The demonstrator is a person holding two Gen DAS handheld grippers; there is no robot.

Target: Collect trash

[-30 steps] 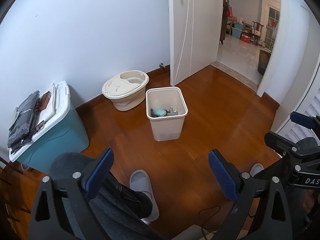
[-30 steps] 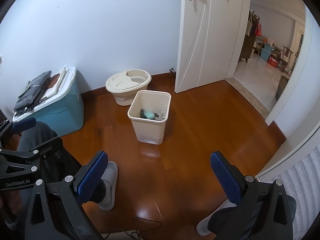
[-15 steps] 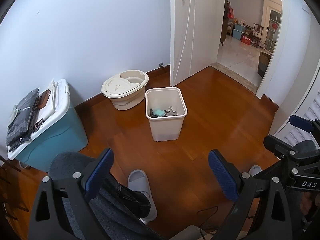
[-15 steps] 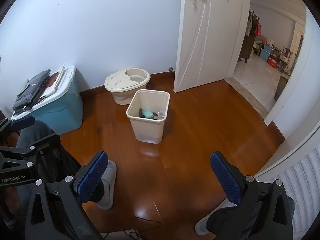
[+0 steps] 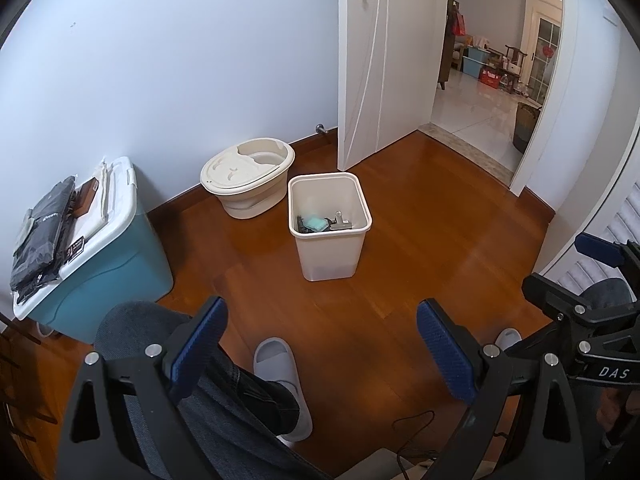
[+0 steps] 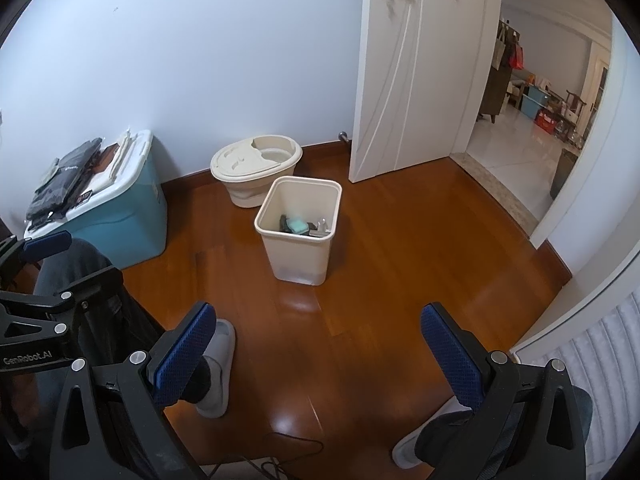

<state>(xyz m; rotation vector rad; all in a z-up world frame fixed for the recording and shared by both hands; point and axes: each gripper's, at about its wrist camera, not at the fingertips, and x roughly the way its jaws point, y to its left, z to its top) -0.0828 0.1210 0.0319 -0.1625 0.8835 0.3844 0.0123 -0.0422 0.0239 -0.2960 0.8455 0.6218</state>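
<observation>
Both grippers were spread wide and held nothing. The left gripper (image 5: 322,332) filled the bottom of its own view, blue pads well apart over bare wooden floor (image 5: 420,240); the right gripper (image 6: 318,336) sat the same way at the bottom of its view.

The cream trash bin (image 5: 329,240) stood upright near the middle of each frame, well apart from both grippers. Some trash (image 5: 324,224) already lay in its bottom (a pale teal piece, something dark, a bit of metal; I could not tell more). Just beside it, up and to the left, sat a cream oval tub (image 5: 248,184) against the wall. At the left edge a blue storage box (image 5: 100,264) with a white lid carried dark folded packets (image 5: 40,236).

A white door (image 6: 416,80) stood open in the upper right, with a tiled room beyond. At the bottom of the frames a person's legs showed in dark trousers, a grey slipper (image 5: 282,376) on one foot.
</observation>
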